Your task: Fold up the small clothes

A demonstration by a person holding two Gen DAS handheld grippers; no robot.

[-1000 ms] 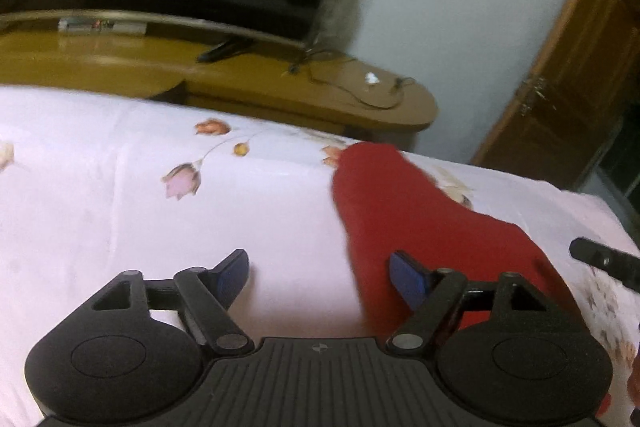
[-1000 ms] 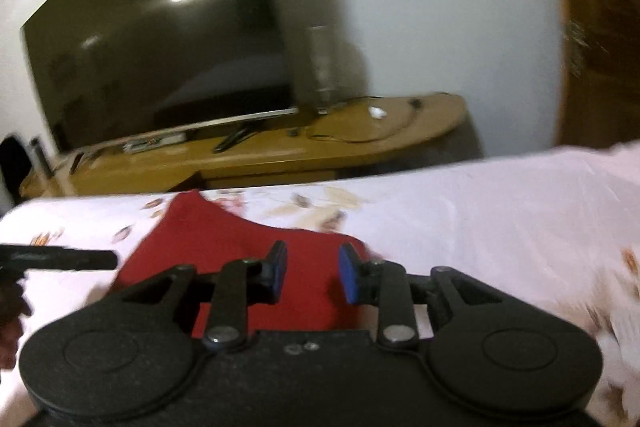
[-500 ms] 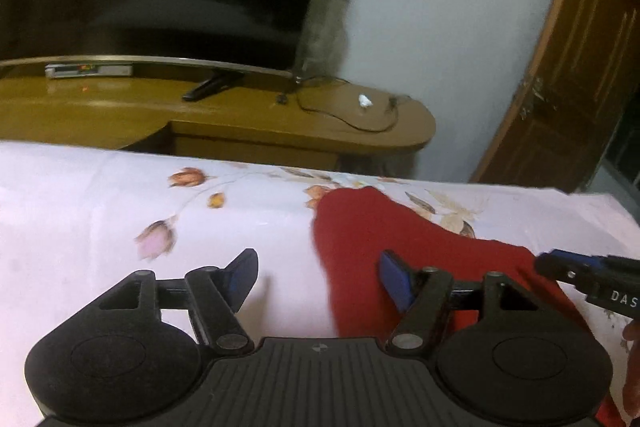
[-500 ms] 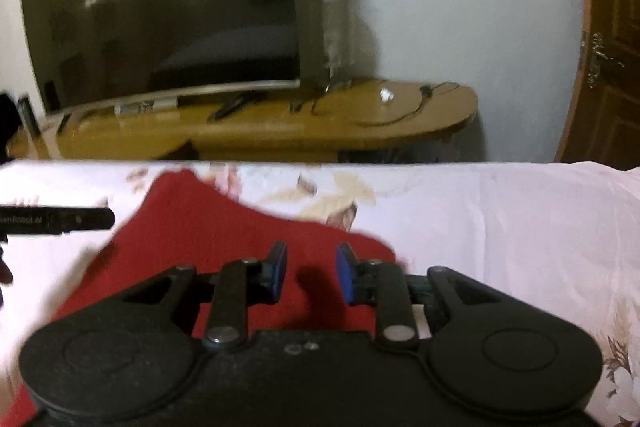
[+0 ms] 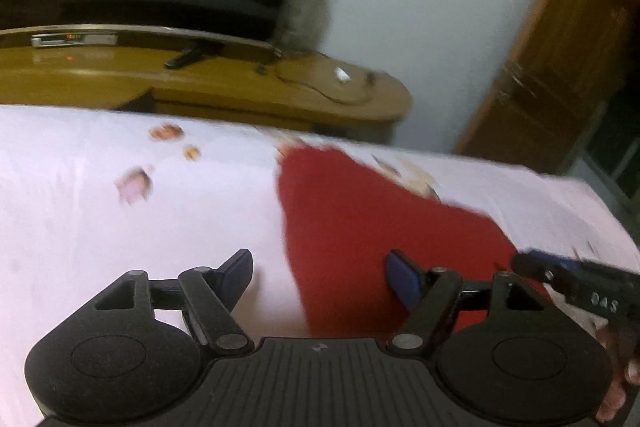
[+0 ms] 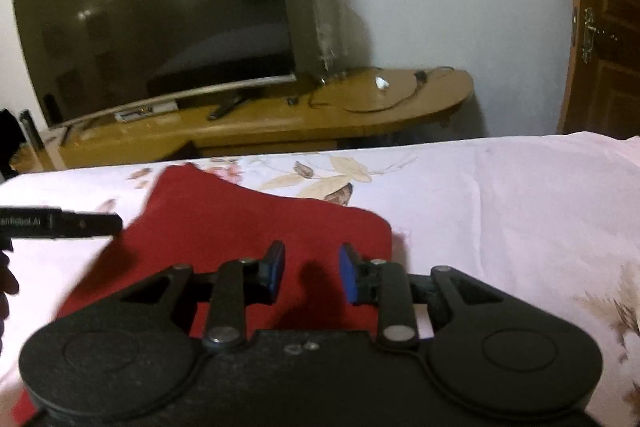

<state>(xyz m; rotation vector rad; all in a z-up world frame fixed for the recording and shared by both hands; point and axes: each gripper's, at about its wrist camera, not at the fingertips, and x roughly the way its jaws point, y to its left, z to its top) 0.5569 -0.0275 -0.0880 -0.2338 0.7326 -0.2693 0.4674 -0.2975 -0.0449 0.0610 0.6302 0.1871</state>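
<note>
A small red garment (image 5: 360,219) lies flat on the pale flowered bedsheet (image 5: 120,227); it also shows in the right wrist view (image 6: 240,223). My left gripper (image 5: 320,273) is wide open and empty, hovering over the garment's left edge, one finger over the sheet and one over the cloth. My right gripper (image 6: 311,273) is open with a narrower gap and empty, above the garment's right part. Each gripper's tip shows in the other's view: the right one (image 5: 560,275), the left one (image 6: 72,223).
Beyond the bed's far edge stands a wooden TV bench (image 6: 280,119) with a large dark TV (image 6: 152,15), a glass vase (image 6: 326,27) and cables. A wooden door (image 5: 560,67) is at the right.
Both grippers shifted slightly over the garment; the left view dipped and blurred. The right gripper's gap widened a little. The garment stays flat.
</note>
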